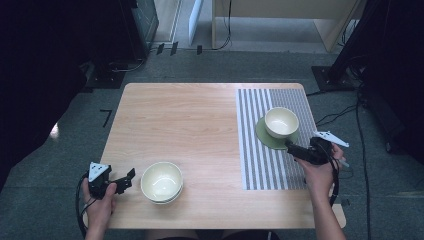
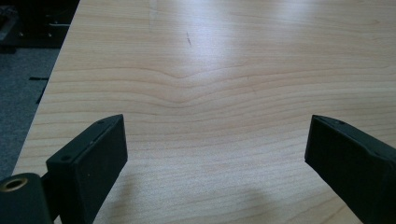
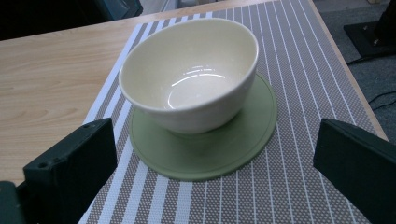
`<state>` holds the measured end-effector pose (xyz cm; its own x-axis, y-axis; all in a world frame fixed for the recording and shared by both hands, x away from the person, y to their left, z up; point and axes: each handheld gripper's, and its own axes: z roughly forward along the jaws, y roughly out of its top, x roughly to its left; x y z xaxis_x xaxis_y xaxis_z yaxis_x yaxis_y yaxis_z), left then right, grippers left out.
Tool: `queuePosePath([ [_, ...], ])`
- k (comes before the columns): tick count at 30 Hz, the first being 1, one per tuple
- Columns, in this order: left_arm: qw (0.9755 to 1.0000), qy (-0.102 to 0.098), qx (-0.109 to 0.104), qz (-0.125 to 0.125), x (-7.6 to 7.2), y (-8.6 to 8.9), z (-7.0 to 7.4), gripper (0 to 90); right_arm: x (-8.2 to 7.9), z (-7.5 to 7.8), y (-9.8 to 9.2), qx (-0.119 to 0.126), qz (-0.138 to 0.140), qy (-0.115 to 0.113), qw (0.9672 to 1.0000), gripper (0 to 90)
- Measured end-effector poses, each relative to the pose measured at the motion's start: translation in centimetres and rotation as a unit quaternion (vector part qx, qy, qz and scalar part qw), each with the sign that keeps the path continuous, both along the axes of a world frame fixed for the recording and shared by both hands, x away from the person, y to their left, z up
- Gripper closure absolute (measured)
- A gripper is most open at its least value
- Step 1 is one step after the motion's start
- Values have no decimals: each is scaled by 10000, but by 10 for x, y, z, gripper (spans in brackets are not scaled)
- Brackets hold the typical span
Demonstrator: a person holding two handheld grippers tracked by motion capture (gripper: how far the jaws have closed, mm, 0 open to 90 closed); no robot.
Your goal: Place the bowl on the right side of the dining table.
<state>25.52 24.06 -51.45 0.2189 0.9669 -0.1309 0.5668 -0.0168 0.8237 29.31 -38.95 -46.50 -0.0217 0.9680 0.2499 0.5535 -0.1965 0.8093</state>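
At the near left, the left gripper (image 1: pixel 131 176) rests with jaws apart just left of stacked cream bowls (image 1: pixel 161 182). Far right, a bowl (image 1: pixel 281 121) sits on a green coaster (image 1: pixel 266 136) on the striped mat (image 1: pixel 255 160). The right gripper (image 1: pixel 289 144), jaws wide and holding nothing, should approach level, straddling the rim.

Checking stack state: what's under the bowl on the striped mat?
A green round coaster sits under the cream bowl, resting on the striped mat. The coaster's centre is covered by the bowl's base.

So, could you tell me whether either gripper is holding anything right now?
Nothing is held: the left gripper and the right gripper both have open, empty jaws.
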Motion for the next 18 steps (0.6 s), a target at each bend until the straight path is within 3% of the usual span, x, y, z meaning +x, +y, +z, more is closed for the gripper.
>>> queuePosePath([
  [18, 10000, 2, 0, 2, 0, 0, 0, 54, -28, -22, -14, 42, -14, 4, 10000, 0],
])
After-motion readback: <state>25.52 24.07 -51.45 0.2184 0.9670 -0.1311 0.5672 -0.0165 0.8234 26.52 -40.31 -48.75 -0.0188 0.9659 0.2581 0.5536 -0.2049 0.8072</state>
